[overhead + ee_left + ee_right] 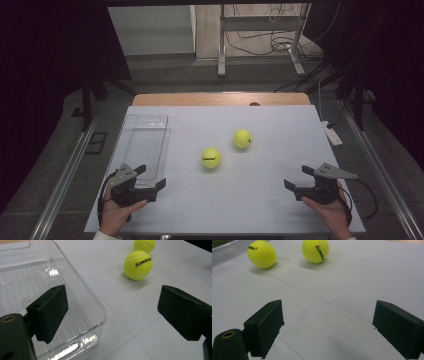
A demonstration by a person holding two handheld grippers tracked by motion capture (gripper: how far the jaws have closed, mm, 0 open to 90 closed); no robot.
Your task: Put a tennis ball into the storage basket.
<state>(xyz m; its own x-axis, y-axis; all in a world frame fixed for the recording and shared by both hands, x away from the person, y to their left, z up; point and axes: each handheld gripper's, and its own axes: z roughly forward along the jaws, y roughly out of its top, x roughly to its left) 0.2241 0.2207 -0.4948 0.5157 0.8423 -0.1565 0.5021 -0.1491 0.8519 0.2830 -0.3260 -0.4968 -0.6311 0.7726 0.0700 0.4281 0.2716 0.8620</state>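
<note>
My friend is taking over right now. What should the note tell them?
Left hand-held gripper: open, holding nothing, at the near end of the clear bin.
Right hand-held gripper: open, holding nothing, near the table's right front.
Both tennis balls lie mid-table, apart: near ball, far ball.
Done: nothing; the bin is empty.
Left: likely pick up each ball and put it in the bin.
</note>
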